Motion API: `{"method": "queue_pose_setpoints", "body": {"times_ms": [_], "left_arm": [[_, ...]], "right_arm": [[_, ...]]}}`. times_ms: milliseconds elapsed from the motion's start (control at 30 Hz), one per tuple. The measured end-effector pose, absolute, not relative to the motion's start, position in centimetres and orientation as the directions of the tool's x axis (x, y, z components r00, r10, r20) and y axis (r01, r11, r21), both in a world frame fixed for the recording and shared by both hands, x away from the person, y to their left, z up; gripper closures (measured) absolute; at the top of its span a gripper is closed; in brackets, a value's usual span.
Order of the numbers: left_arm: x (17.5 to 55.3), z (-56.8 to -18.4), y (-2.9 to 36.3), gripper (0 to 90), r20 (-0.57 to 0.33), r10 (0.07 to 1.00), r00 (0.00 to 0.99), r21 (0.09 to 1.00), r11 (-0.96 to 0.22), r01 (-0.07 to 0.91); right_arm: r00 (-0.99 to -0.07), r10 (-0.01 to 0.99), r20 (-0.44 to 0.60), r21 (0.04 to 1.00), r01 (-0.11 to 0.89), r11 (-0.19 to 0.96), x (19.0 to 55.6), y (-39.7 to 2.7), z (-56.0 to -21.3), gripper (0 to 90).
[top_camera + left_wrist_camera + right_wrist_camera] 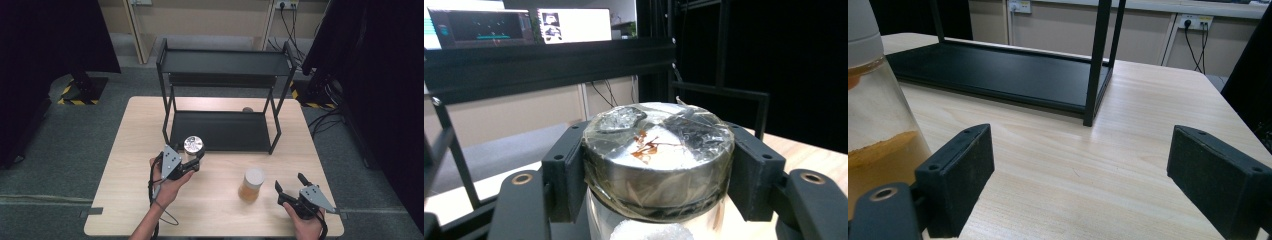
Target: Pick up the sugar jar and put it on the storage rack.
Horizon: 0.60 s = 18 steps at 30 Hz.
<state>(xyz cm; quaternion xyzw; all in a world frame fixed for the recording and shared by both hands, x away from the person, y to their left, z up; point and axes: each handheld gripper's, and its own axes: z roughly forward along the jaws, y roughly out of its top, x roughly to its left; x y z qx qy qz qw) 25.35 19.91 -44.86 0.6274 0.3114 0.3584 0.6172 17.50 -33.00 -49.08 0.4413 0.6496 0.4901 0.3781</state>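
Risk, judged: jar (193,146) is being gripped by left tongs (191,159) at the lid only, w/ wrinkled film over it; film could be slipping, jar could be tilted or dropped onto worktop (220,210). Lid could also be clipped on rack (220,131) lower shelf edge if brought in low.

Position: jar is being held between left jaws, pads pressing both lid sides, above worktop just in front of rack. Right tongs (293,187) are being kept open, nothing between jaws; 2nd jar (251,185) standing just beside them.

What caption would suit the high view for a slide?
Left gripper holds a silver-lidded jar before a black shelf; right gripper waits open.
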Motion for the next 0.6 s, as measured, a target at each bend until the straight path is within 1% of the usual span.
{"method": "queue_pose_setpoints", "body": {"times_ms": [600], "left_arm": [[25.8, -41.9, 20.0, 34.8, 0.091, 0.861, 0.501, 0.993, -0.039, -0.112]], "right_arm": [[-0.325, 0.944, -0.058, 0.970, 0.204, 0.130, 17.5, -33.0, -49.1, 11.7]]}}
